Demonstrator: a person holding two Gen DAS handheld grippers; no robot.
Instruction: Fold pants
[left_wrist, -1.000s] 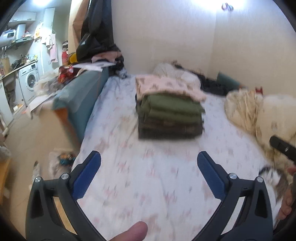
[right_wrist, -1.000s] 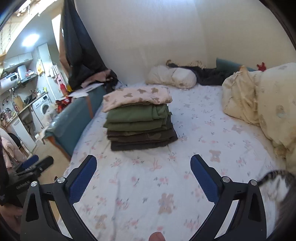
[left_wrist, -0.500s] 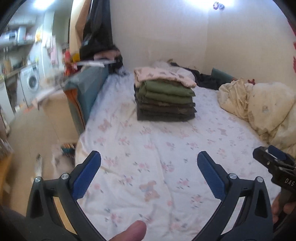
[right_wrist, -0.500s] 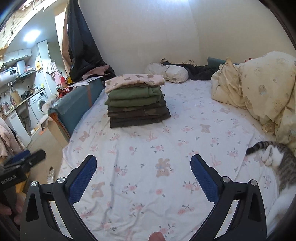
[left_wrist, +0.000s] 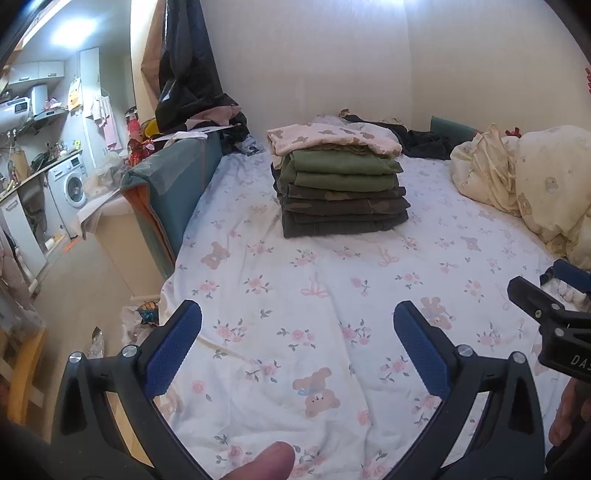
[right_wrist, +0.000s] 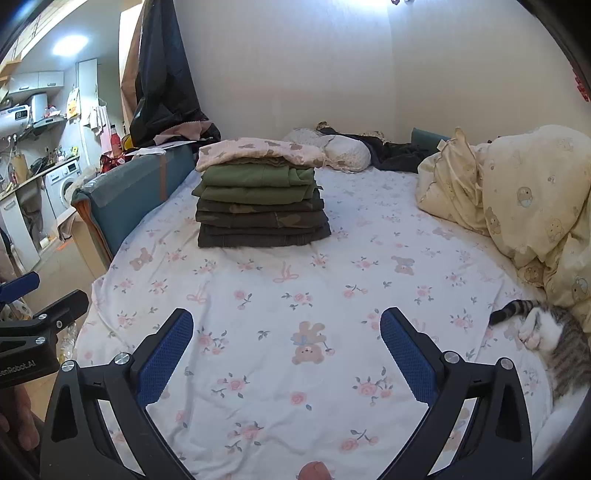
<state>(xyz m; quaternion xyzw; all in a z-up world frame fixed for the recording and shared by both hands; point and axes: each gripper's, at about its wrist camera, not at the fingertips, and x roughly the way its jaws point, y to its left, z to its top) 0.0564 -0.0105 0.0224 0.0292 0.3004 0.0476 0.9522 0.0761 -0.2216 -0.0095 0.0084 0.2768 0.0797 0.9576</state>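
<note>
A stack of folded pants (left_wrist: 341, 192), green and dark camouflage with a pink bear-print pair on top, sits on the flowered bed sheet (left_wrist: 295, 295) far ahead of both grippers; it also shows in the right wrist view (right_wrist: 260, 201). My left gripper (left_wrist: 297, 343) is open and empty, held over the near part of the bed. My right gripper (right_wrist: 286, 347) is open and empty too, level with it; its tip shows at the right edge of the left wrist view (left_wrist: 550, 310).
A cream bear-print duvet (right_wrist: 517, 199) is heaped at the right. A tabby cat (right_wrist: 550, 339) lies at the bed's right near edge. A teal sofa arm (left_wrist: 173, 184) borders the bed's left side. Dark clothes (right_wrist: 395, 151) and a pillow (right_wrist: 343, 149) lie at the head.
Both grippers have drawn back from the stack toward the foot of the bed, so the stack looks farther off. Both stay open and empty.
</note>
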